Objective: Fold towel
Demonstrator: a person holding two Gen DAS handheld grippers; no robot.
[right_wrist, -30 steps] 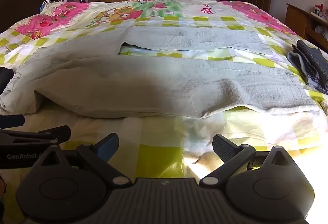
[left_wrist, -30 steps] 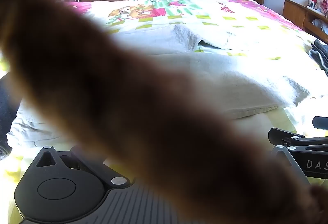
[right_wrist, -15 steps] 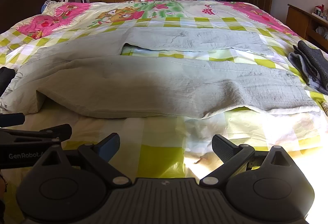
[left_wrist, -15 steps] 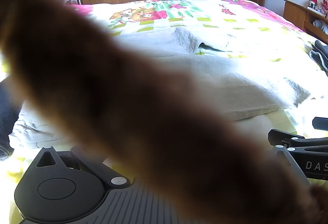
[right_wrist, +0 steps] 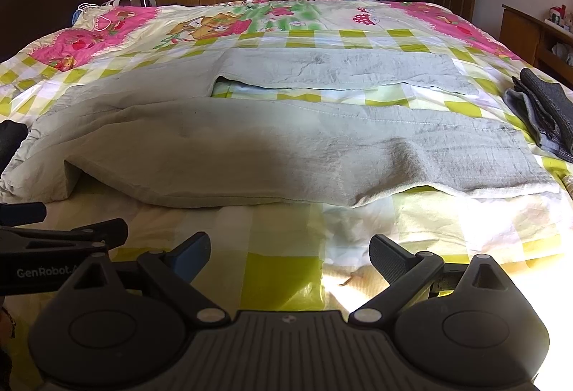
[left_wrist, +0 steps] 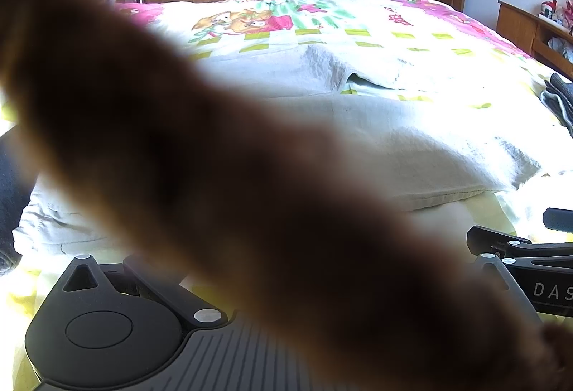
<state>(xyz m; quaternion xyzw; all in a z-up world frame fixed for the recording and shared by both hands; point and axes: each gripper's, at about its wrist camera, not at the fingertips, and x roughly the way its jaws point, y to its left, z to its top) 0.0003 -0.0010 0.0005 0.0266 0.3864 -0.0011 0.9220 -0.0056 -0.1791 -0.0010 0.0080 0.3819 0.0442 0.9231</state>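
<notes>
Right gripper [right_wrist: 290, 256] low over the near edge of the bed [right_wrist: 279, 269], fingers spread wide apart, nothing between them; one blue pad, one dark ribbed pad. Left gripper [right_wrist: 57, 237] pokes in at the left of the right wrist view, beside the right one; whether its fingers are apart or together, cannot tell. Left wrist view mostly blocked by a blurred brown shape [left_wrist: 222, 183] right against the lens.

Towel [right_wrist: 286, 154], pale grey-green, lies across the chequered bedspread just beyond the grippers. Its near long edge is folded over into a thick band; a far strip lies flat, with bedspread showing between them toward the right.

Dark grey cloth [right_wrist: 548, 111] folded at the right edge of the bed, near the towel's right end.
</notes>
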